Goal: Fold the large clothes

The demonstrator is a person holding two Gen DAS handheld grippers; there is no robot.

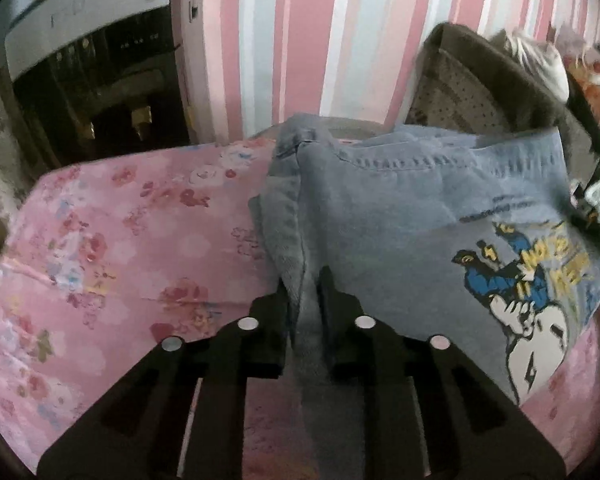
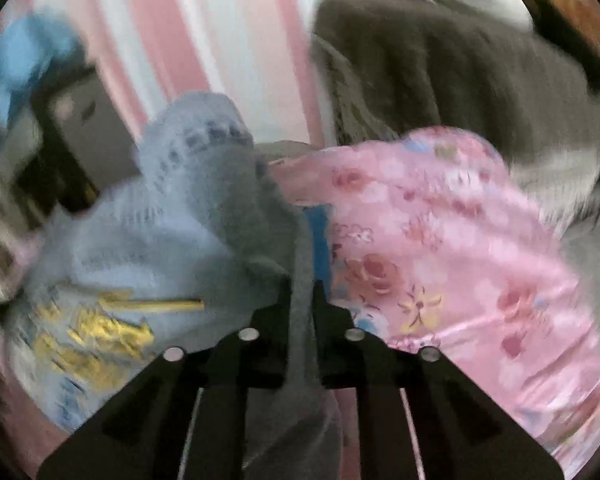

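Note:
A light blue-grey sweatshirt point(image 1: 400, 216) with a cartoon print point(image 1: 524, 292) lies partly lifted over a pink floral bedsheet point(image 1: 112, 248). My left gripper point(image 1: 305, 280) is shut on a bunched edge of the sweatshirt at its left side. In the blurred right wrist view my right gripper point(image 2: 301, 292) is shut on another fold of the same sweatshirt point(image 2: 160, 220), whose yellow print point(image 2: 100, 336) shows at the lower left, with the pink sheet point(image 2: 440, 272) to the right.
A pink and white striped wall point(image 1: 312, 40) stands behind the bed. A dark shelf unit point(image 1: 100, 92) is at the left. A brown fuzzy blanket point(image 2: 440, 68) and pillows point(image 1: 460, 96) are piled at the far right.

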